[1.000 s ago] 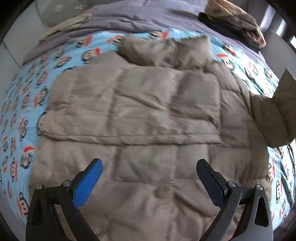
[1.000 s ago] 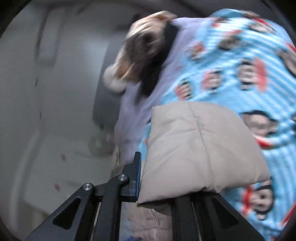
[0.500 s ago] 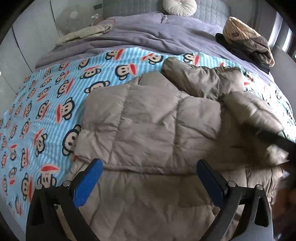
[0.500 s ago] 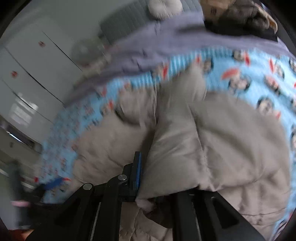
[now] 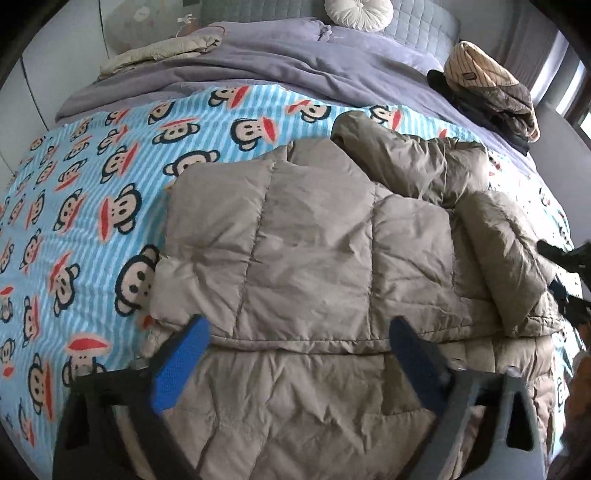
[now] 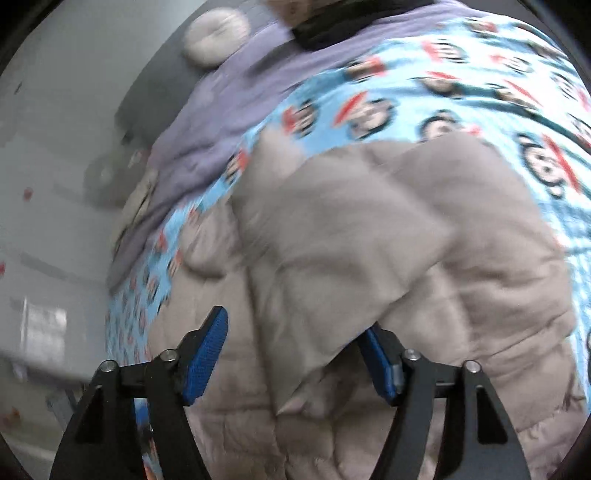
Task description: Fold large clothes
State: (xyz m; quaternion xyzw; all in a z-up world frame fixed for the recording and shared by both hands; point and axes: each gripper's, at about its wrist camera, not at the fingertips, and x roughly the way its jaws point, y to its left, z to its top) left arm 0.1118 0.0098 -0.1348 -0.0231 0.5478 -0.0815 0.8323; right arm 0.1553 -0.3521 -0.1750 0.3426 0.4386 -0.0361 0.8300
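Right wrist shows our right gripper (image 6: 295, 354) now with jaws apart, sleeve (image 6: 332, 240) released across the jacket (image 5: 314, 258); left gripper (image 5: 295, 350) stays open, ready to fold.

One padded jacket (image 5: 314, 258); one monkey-print blanket (image 5: 92, 206); one purple duvet (image 5: 280, 62); one round cushion (image 5: 356, 13); two grippers: left gripper (image 5: 299, 354), right gripper (image 6: 295, 354).

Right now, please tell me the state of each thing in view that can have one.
Left gripper: jaws open, empty, over the jacket.
Right gripper: jaws open, nothing gripped.
Puffer jacket: partly folded, both sleeves laid across its body.
Monkey blanket: spread flat on the bed.
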